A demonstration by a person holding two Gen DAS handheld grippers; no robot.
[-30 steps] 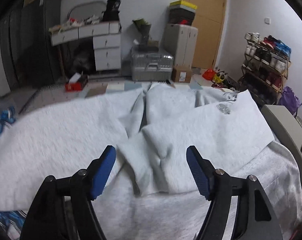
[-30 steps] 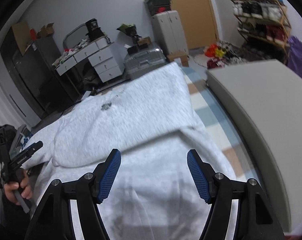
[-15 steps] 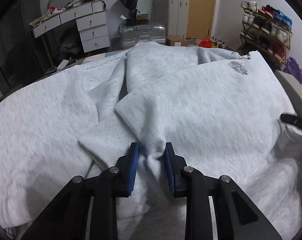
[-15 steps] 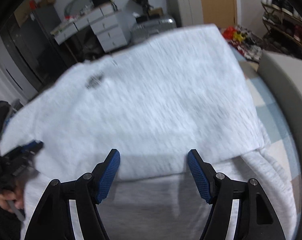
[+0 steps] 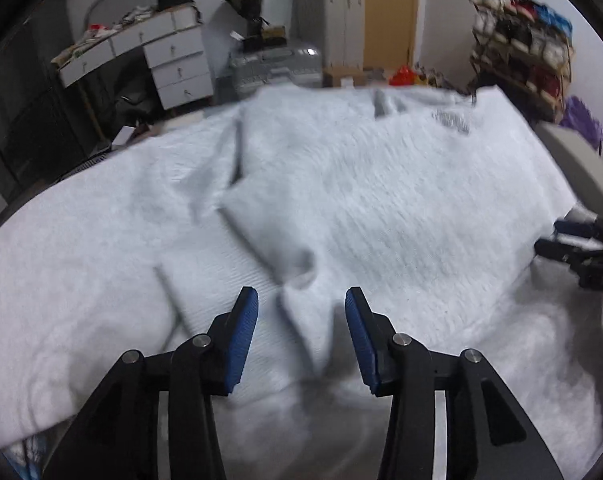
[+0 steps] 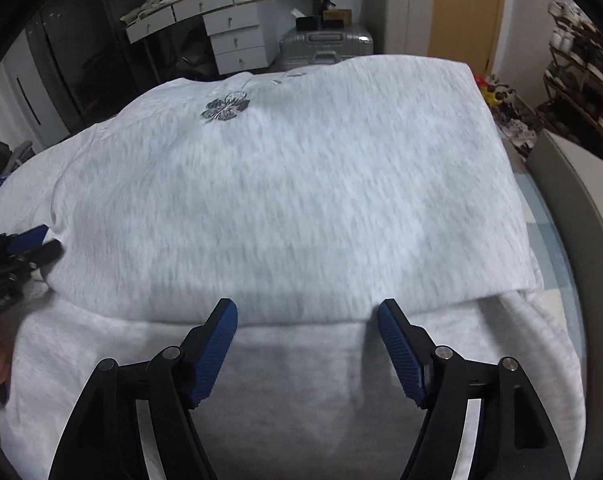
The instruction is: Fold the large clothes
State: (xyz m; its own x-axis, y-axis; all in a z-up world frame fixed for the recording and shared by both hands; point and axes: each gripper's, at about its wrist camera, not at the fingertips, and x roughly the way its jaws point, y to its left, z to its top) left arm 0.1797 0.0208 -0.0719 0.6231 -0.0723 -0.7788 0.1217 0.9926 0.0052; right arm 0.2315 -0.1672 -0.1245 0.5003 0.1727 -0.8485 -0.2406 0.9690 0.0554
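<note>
Both claws hang released over the grey sweatshirt (image 6: 293,200) spread on the bed: the left gripper (image 5: 301,322) has just unclenched from the cuff fold, the right gripper (image 6: 307,338) poised wide at the folded edge.

Matt grey fleecy cloth sweatshirt (image 6: 293,200); ribbed suitcase (image 6: 325,46) looks metallic.

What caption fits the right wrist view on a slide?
Right gripper open above the near folded edge of a light grey sweatshirt, left gripper at its left edge.
</note>
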